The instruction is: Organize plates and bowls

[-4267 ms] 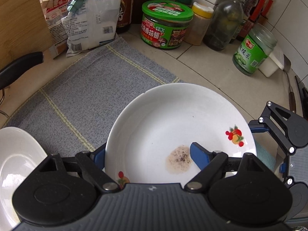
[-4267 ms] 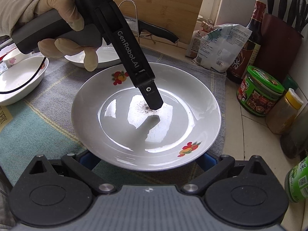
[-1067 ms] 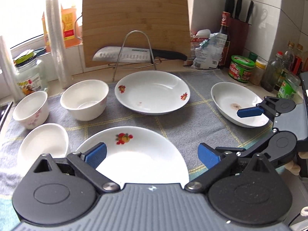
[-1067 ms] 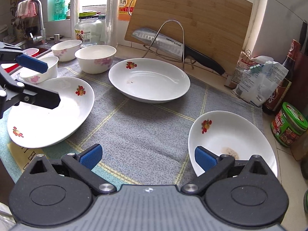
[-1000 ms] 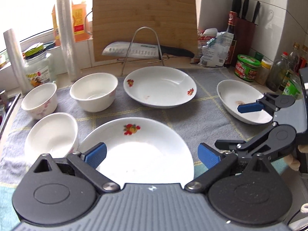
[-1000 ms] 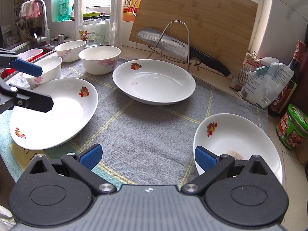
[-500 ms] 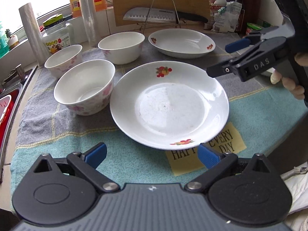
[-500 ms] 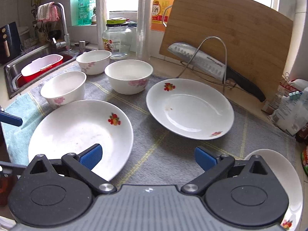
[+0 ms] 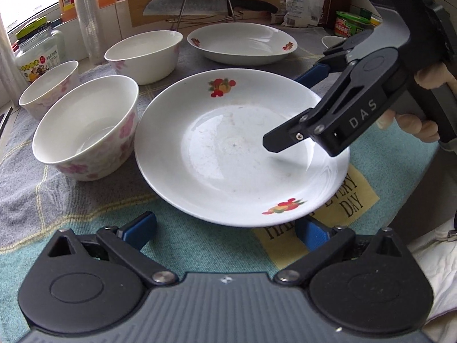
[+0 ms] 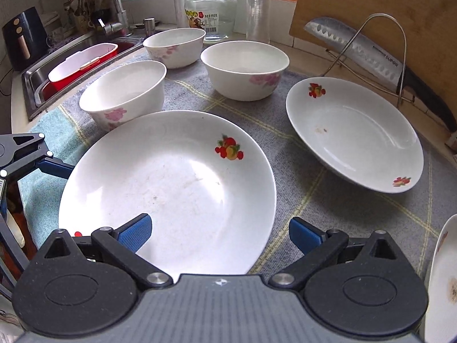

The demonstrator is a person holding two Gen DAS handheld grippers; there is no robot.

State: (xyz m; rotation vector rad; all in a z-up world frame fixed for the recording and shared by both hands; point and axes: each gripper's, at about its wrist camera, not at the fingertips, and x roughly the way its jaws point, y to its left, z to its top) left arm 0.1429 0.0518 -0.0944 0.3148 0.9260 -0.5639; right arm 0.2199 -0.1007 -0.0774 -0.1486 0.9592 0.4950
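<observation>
The right gripper [image 9: 288, 108] has moved over the near plate [image 9: 228, 154], jaws wide and empty like the left's; only its camera shows the sink [image 10: 37, 77].

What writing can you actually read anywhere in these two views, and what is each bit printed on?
"DAS": on the right gripper, seen in the left wrist view.
"SUPOR": on the knife blade in the wire rack.
"EVERY DAY": on the yellow patch of the cloth; the word before it is mostly hidden by the plate.
"950": on the glass jar's label; the rest is too small.
Bottle, tub and bag labels: too blurred.
</observation>
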